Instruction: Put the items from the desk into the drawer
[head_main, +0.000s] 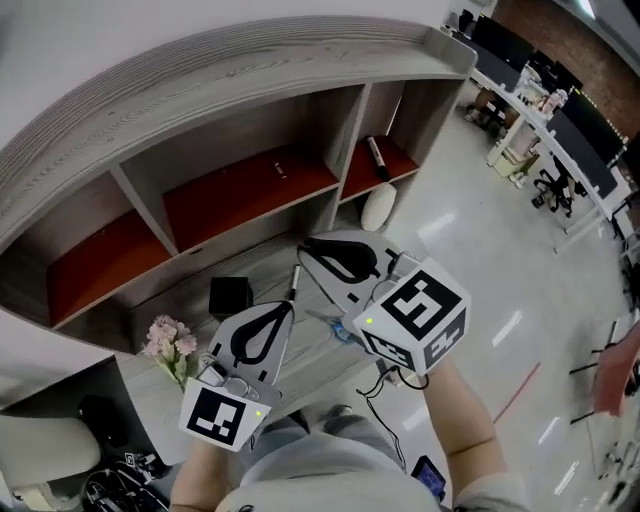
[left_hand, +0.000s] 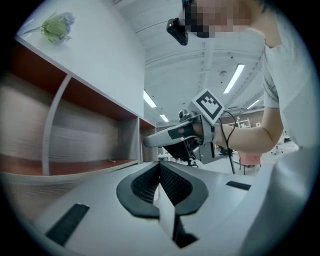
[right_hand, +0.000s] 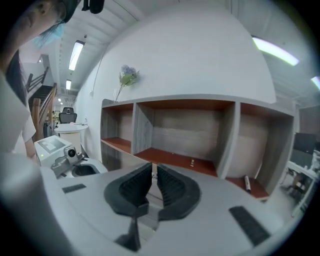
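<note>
On the grey wooden desk (head_main: 265, 270) lie a black box (head_main: 230, 295), a dark pen (head_main: 296, 281) and a white oval object (head_main: 378, 208). A black marker (head_main: 378, 158) rests in the right red-floored compartment, also visible in the right gripper view as the marker (right_hand: 246, 183). A small item (head_main: 280, 170) sits in the middle compartment. My left gripper (head_main: 290, 305) hovers over the desk front with its jaws shut and nothing between them. My right gripper (head_main: 303, 250) is beside it, above the pen, jaws shut and empty. No drawer shows in any view.
A shelf unit (head_main: 250, 80) with three red-lined compartments stands at the back of the desk. A pink flower sprig (head_main: 168, 340) is at the left. A beige chair (head_main: 45, 440) is at lower left. Office desks and chairs (head_main: 560, 130) fill the floor at right.
</note>
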